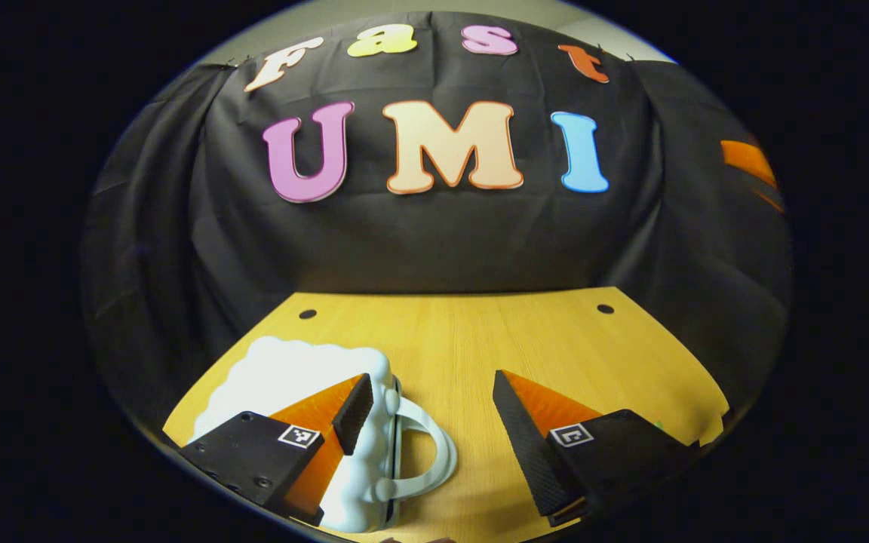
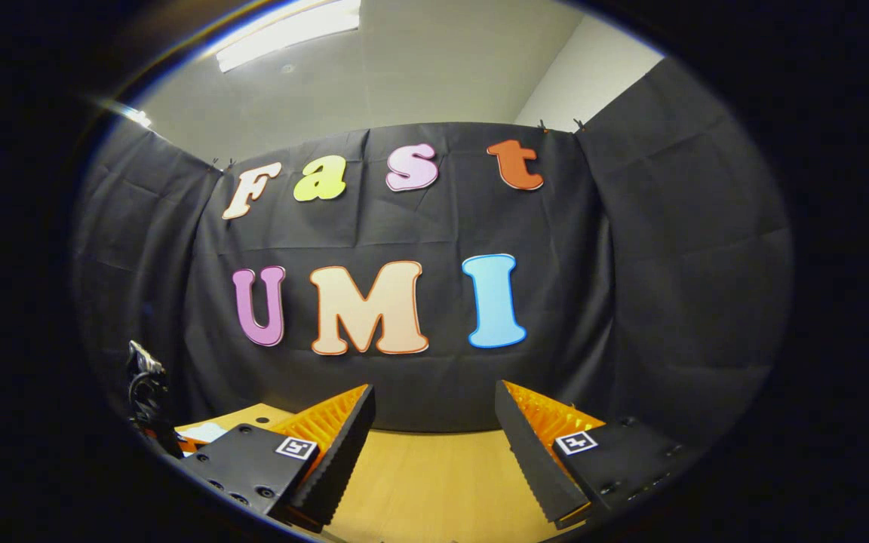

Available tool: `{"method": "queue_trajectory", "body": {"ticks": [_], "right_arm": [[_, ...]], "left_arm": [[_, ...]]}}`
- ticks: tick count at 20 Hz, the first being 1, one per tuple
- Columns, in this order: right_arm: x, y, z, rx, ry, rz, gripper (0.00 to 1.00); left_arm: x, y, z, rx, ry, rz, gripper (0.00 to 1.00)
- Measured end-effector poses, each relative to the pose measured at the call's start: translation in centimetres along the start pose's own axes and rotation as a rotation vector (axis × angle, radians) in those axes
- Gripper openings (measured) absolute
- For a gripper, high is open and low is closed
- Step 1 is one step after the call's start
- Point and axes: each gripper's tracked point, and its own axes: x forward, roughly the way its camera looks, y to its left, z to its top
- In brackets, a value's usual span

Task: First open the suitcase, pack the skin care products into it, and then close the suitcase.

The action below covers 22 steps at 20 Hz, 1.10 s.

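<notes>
On wooden table [image 1: 480,339], closed white suitcase [image 1: 291,377] under left gripper [image 1: 431,411], right gripper [image 2: 434,430] raised, both parted.

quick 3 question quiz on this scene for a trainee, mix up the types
1. True or false: the left tongs are shut on the suitcase handle.
2. Multiple choice: in the left gripper view, the suitcase lies A) under the left finger of the tongs, B) under the right finger, C) at the table's far edge.
3. Fill in: both the left and right tongs are ____.

Key
1. False: the fingers stand wide apart, and the handle lies between them, ungripped.
2. A.
3. Open.
</notes>
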Motion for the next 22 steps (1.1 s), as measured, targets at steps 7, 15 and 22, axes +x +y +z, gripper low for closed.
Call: {"method": "queue_trajectory", "body": {"ticks": [7, 15, 22], "right_arm": [[-0.4, -1.0, 0.3, -0.025, 0.011, -0.062, 0.98], [-2.0, -0.6, 3.1, -0.144, -0.090, -0.088, 0.98], [-2.5, -0.5, 1.1, -0.183, -0.048, -0.085, 0.99]], "left_arm": [[3.6, -1.7, -7.0, -0.007, 0.294, -0.039, 0.95], [5.9, -2.3, -12.8, -0.090, 0.512, -0.020, 0.93], [5.7, -0.8, -13.1, -0.017, 0.538, -0.023, 0.11]]}}
